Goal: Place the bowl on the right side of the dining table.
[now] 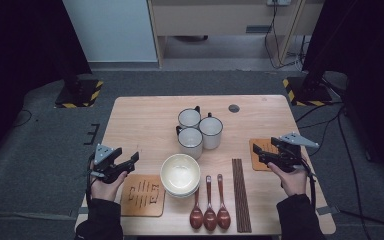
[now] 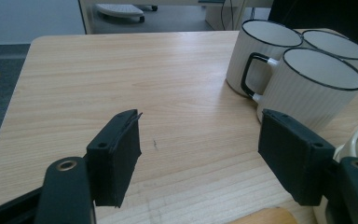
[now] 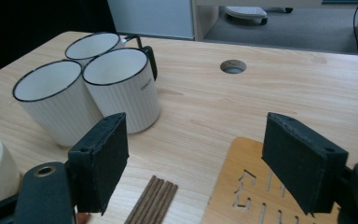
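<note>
Wooden surface (image 1: 145, 112) from the high view: I hold the left claw (image 1: 125, 162) near the left coaster (image 1: 142, 195) and the right claw (image 1: 262, 152) over the right coaster (image 1: 260, 150), both empty, so I judge this the approach step. Left gripper view: pads apart, empty, mugs (image 2: 307, 84) ahead right. Right gripper view: pads apart above that coaster, chopsticks (image 3: 154, 203) beside; next I must pick a target and descend.

Overhead plus two low views, mugs (image 1: 198, 130) shared
</note>
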Action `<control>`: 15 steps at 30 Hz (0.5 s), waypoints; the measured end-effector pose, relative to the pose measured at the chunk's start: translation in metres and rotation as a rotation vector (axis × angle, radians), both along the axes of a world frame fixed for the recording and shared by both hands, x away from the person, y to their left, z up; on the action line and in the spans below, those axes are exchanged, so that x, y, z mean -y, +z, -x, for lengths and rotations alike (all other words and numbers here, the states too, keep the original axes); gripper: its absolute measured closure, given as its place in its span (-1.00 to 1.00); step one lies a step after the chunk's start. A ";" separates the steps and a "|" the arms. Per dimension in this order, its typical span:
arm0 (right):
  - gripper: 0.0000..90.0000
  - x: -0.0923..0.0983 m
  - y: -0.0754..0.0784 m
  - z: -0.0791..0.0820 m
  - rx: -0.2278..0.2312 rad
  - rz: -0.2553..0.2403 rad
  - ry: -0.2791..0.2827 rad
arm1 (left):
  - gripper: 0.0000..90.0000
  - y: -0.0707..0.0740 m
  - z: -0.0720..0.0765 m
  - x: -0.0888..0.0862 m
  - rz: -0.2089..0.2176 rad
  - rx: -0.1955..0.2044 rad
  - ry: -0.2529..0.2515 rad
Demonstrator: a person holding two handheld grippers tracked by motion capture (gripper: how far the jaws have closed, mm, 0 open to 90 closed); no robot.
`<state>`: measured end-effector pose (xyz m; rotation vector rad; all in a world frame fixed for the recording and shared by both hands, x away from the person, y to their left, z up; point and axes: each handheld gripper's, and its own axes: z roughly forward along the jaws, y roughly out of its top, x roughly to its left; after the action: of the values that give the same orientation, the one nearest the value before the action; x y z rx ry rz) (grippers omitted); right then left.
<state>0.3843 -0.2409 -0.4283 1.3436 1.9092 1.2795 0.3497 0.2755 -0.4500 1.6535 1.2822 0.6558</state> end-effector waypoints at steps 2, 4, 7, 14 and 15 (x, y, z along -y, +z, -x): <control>-0.49 -0.003 0.002 0.000 0.002 0.002 0.008 | -0.36 0.002 0.001 0.002 -0.002 0.006 -0.006; -0.48 -0.007 0.002 0.000 0.003 0.003 0.013 | -0.36 0.003 0.002 0.003 -0.003 0.009 -0.012; -0.47 -0.012 0.004 0.001 0.008 0.004 0.027 | -0.34 0.006 0.003 0.007 0.003 0.021 -0.026; -0.46 -0.025 0.010 0.002 0.015 -0.004 0.063 | -0.30 0.013 0.007 0.015 0.031 0.033 -0.050; -0.46 -0.028 0.011 0.002 0.016 -0.007 0.067 | -0.30 0.015 0.008 0.017 0.042 0.039 -0.059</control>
<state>0.3819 -0.2133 -0.4171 1.2781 1.9560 1.3260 0.3418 0.2584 -0.4348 1.6301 1.2076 0.6181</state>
